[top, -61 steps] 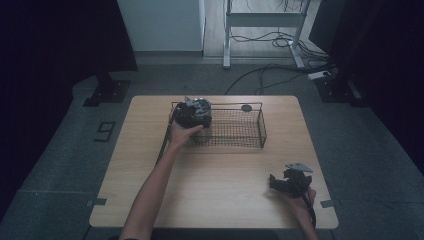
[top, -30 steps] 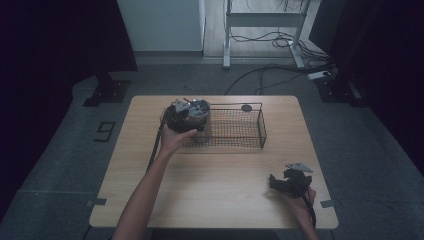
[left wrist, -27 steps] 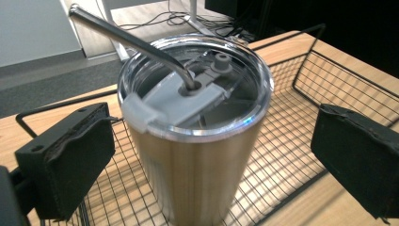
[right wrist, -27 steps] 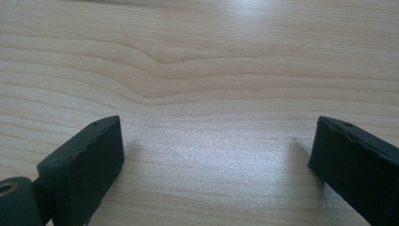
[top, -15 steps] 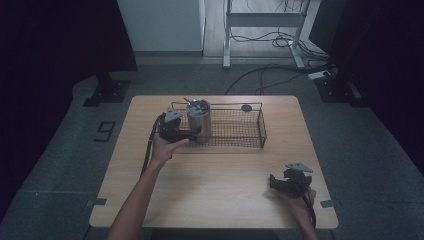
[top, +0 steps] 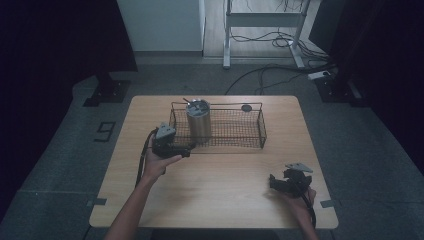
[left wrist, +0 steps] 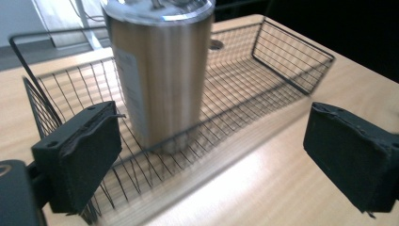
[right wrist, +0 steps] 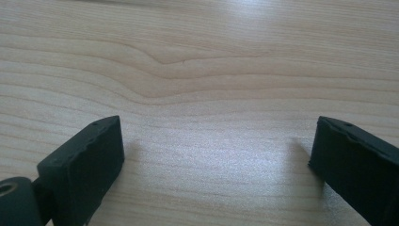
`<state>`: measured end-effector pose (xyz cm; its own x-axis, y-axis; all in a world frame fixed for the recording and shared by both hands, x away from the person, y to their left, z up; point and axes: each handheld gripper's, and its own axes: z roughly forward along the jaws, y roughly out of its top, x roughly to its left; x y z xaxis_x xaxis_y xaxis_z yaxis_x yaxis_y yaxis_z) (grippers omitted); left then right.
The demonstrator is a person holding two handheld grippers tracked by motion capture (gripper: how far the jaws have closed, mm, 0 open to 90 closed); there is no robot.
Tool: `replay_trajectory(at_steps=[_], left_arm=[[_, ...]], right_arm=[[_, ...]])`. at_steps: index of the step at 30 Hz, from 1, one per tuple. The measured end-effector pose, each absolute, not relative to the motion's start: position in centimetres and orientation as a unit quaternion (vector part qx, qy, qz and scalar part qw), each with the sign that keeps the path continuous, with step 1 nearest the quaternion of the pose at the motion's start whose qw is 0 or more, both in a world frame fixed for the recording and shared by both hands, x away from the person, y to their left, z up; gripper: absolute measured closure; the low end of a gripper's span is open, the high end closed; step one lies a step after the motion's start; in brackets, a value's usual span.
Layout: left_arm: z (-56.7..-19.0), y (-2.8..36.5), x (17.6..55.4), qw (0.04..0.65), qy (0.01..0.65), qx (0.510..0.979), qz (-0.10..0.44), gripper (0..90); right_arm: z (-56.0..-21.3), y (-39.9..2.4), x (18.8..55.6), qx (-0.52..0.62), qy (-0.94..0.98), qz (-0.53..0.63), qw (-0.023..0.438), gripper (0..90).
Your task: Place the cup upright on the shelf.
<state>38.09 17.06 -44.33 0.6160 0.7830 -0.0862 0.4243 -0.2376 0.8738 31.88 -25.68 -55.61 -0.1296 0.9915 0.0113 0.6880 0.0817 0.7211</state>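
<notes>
A steel tumbler (top: 198, 120) with a lid stands upright in the left end of a black wire basket (top: 262, 128). My left gripper (top: 187, 148) is just outside the basket's near left corner, pointing at it. In the left gripper view the tumbler (left wrist: 160, 75) rises behind the basket's wire wall (left wrist: 282, 70), beyond the left gripper (left wrist: 211, 150). Its jaws have just been closing but still stand apart, with nothing between them. My right gripper (top: 273, 181) rests open on the table (top: 220, 190) at the near right, over bare wood in the right gripper view (right wrist: 216, 155).
A small dark round object (top: 246, 107) lies on the table behind the basket. The rest of the basket to the right of the tumbler holds nothing. Cables and a metal frame (top: 265, 20) are on the floor beyond the table.
The left gripper has let go of the tumbler and drawn back left and nearer, out of the basket. The tumbler stays upright in the basket. The right gripper has not moved.
</notes>
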Motion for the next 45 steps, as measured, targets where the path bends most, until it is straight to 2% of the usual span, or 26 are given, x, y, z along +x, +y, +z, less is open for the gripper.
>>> replay_trajectory(at_steps=[8, 24, 32, 45], left_arm=[[-45.1, 18.1, 35.2, 0.473, 0.393, 0.766, 0.186, 7.9], [-50.1, 19.9, 32.0, 0.423, 0.408, 0.79, 0.176, 12.5], [-52.2, 19.6, 31.4, 0.396, 0.415, 0.801, 0.168, 14.0], [-52.2, 19.5, 31.4, 0.399, 0.416, 0.799, 0.171, 13.9]], right_arm=[[-55.6, -25.7, 31.9, 0.609, 0.69, 0.298, 0.255, 2.9], [-55.6, -25.7, 31.9, 0.609, 0.69, 0.298, 0.255, 2.9], [-55.6, -25.7, 31.9, 0.609, 0.69, 0.298, 0.255, 2.8], [-55.6, -25.7, 31.9, 0.609, 0.69, 0.298, 0.255, 2.8]])
